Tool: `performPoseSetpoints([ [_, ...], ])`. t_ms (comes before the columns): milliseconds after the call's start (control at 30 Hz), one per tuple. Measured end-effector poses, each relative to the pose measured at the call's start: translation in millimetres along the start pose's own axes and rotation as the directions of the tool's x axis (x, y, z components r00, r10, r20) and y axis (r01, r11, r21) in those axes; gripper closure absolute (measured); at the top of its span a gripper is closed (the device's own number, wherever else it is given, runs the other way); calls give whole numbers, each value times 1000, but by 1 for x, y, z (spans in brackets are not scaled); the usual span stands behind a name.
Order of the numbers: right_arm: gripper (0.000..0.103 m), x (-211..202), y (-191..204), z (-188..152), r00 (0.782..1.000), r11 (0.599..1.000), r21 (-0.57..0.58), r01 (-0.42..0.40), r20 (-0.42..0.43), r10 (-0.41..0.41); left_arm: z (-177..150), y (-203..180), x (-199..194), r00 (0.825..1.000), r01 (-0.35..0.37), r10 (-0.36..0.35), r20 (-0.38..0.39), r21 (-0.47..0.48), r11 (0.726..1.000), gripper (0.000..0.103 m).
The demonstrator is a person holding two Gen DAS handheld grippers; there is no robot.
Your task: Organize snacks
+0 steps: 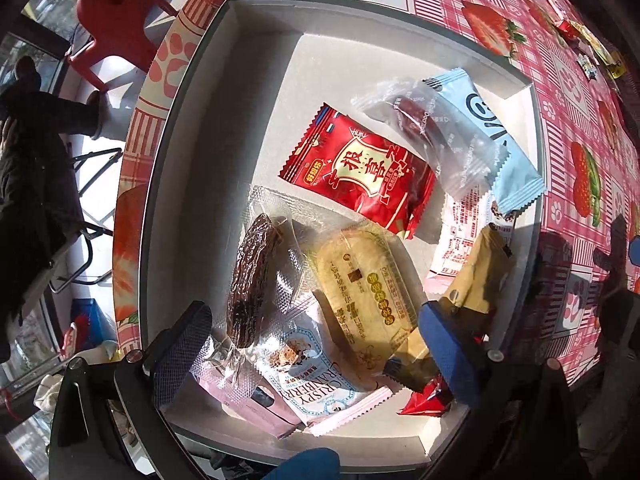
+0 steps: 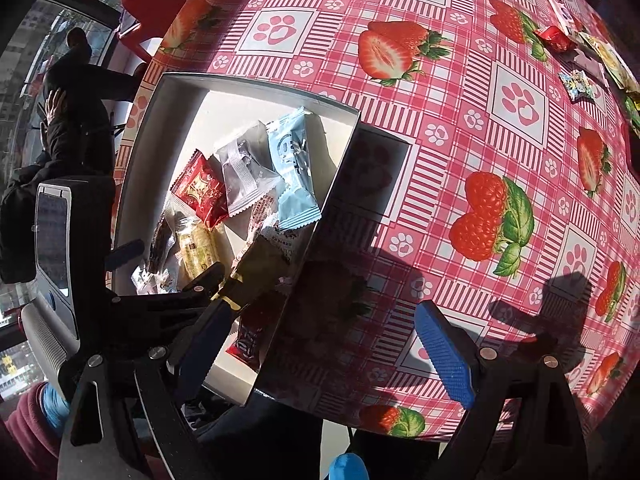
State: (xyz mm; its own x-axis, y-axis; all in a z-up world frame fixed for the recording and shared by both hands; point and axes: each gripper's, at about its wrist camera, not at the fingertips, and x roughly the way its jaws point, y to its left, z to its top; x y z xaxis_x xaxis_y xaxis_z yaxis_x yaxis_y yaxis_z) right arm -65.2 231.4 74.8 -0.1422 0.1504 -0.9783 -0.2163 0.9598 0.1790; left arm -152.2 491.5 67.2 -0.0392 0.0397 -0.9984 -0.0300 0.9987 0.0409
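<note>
A white box (image 1: 256, 12) on the table holds several snacks. Among them are a red packet (image 1: 360, 168), a light blue packet (image 1: 496, 140), a dark date in clear wrap (image 1: 252, 284), a yellow cake (image 1: 364, 284), a cranberry crisp packet (image 1: 308, 384) and a tan packet (image 1: 480, 276). My left gripper (image 1: 316, 356) hangs open, pointing down over the box's near end. Nothing is pressed between its pads, and the tan packet lies beside its right finger (image 1: 448, 352). My right gripper (image 2: 320, 360) stands open and empty over the tablecloth, just right of the box (image 2: 256, 92).
Loose candies (image 2: 556, 36) and a small wrapped sweet (image 2: 576, 84) lie at the table's far right. The strawberry and paw tablecloth (image 2: 480, 160) covers the table. A red chair (image 1: 116, 20) and a seated person in dark clothes (image 1: 32, 160) are beyond the table's left edge.
</note>
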Motion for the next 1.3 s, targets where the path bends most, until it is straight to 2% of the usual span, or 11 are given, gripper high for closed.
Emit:
performPoseSetpoints([
  [200, 9, 4, 11, -1, 1000, 1000, -13, 5, -10, -6, -24, -6, -23, 998, -47, 42, 53, 86, 995, 0],
  [367, 9, 7, 26, -2, 1000, 999, -51, 13, -7, -13, -34, -6, -30, 997, -51, 44, 63, 119, 992, 0],
  [900, 9, 9, 50, -12, 1000, 997, -82, 3, 3, -3, -51, -1, -42, 993, -90, 80, 91, 107, 990, 0],
  [1200, 9, 12, 57, -12, 1000, 994, -109, 1, -2, -1, -53, 13, -37, 996, -74, 70, 63, 64, 995, 0],
  [1300, 9, 14, 60, -11, 1000, 993, -114, -1, -1, 1, -51, 19, -39, 996, -45, 40, 75, 55, 997, 0],
])
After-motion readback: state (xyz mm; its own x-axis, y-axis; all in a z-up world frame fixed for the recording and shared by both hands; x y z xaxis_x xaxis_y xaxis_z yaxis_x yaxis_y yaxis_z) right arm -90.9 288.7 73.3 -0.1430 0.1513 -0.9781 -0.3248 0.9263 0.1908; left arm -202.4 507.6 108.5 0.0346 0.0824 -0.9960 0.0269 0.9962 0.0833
